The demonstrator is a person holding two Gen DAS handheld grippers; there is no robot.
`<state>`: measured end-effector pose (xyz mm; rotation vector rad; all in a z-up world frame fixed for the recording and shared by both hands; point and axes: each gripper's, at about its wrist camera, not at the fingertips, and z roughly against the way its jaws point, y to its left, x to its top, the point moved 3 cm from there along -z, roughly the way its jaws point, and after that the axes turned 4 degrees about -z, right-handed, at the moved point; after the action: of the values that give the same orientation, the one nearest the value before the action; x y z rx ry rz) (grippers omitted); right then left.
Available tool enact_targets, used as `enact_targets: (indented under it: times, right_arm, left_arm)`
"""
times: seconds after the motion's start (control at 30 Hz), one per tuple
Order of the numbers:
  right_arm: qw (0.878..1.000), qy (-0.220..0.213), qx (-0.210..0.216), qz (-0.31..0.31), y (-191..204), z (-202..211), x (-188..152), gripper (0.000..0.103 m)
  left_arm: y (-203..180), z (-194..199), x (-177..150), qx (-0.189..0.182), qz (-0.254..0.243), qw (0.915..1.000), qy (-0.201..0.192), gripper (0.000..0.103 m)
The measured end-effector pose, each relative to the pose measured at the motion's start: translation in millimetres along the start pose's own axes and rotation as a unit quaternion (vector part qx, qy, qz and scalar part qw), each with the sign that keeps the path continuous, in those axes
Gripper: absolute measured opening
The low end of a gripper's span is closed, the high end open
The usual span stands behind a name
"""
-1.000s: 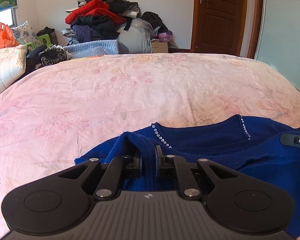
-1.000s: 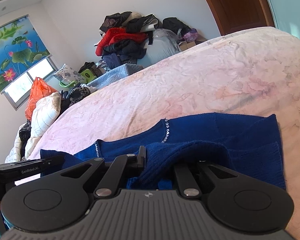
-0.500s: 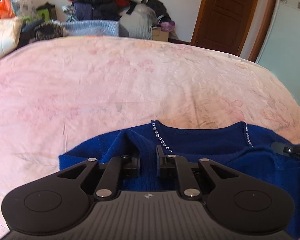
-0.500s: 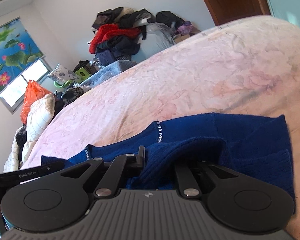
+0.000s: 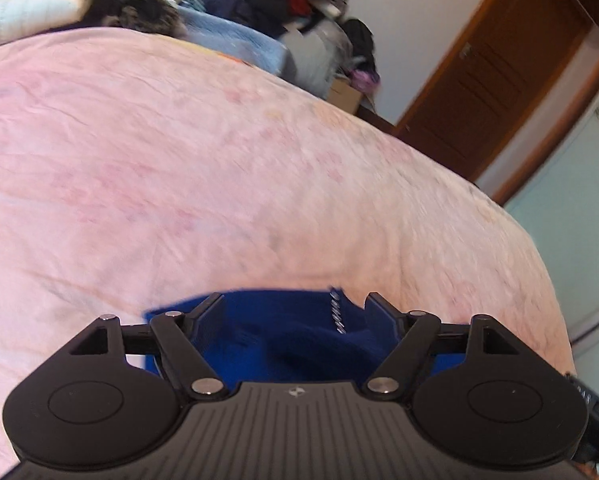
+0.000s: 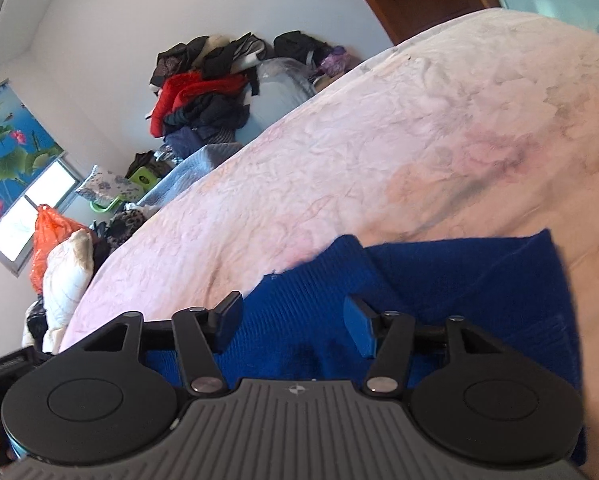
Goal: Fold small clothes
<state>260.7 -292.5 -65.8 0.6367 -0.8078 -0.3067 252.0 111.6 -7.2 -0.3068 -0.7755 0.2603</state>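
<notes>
Bed (image 5: 219, 184) fills most of both views, under a wrinkled pink floral cover, bare past the garment. Against the far wall a heap of clothes (image 6: 203, 100), red and black pieces uppermost, with pale blue folded bedding (image 5: 239, 38) just below it. Brown wooden door (image 5: 495, 76) to the right of the heap. At the bed's left edge a white quilted cushion (image 6: 65, 272) with an orange plastic bag (image 6: 49, 236) behind it; window with a lotus-print blind (image 6: 7, 136) above those. Blue knit sweater (image 6: 439, 280) lies on the near part of the bed, bunched in soft folds, a short row of rhinestones (image 5: 336, 312) showing along one edge in the left wrist view. Left tongs (image 5: 295, 312) spread wide apart, hovering right over the sweater, blue knit visible in the gap between the two fingers; they clamp nothing, and contact with the cloth cannot be told. Right tongs (image 6: 293, 320) likewise wide apart above a raised fold of the sweater, nothing pinched. Part of the other gripper's black body shows at the lower left edge of the right wrist view. Left view is motion-blurred.
</notes>
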Motion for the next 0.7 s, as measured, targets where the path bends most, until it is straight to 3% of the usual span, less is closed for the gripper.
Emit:
enact_targets:
  times: [0.13, 0.23, 0.4, 0.5, 0.7]
  right_arm:
    - [0.999, -0.025, -0.020, 0.019, 1.7, 8.6, -2.2, 0.062]
    - [0.998, -0.023, -0.001, 0.052, 17.7, 13.6, -8.8, 0.061]
    - [0.991, 0.060, 0.084, 0.090, 64.8, -2.1, -28.8, 0.062]
    - [0.979, 0.128, 0.142, 0.073, 95.4, -26.0, -44.1, 0.070]
    - [0.962, 0.216, 0.154, 0.069, 154.0, -84.7, -72.4, 0.072]
  left_arm:
    - [19.4, 20.6, 4.3, 0.035, 0.005, 0.9993, -0.013, 0.076]
    - [28.4, 31.9, -5.5, 0.047, -0.017, 0.9987, -0.008, 0.076]
    - [33.6, 48.1, -39.8, 0.048, -0.059, 0.9970, 0.016, 0.076]
    - [28.9, 56.7, -64.7, 0.054, -0.105, 0.9928, 0.023, 0.076]
    - [25.9, 60.7, -101.6, 0.062, -0.162, 0.9839, 0.042, 0.076]
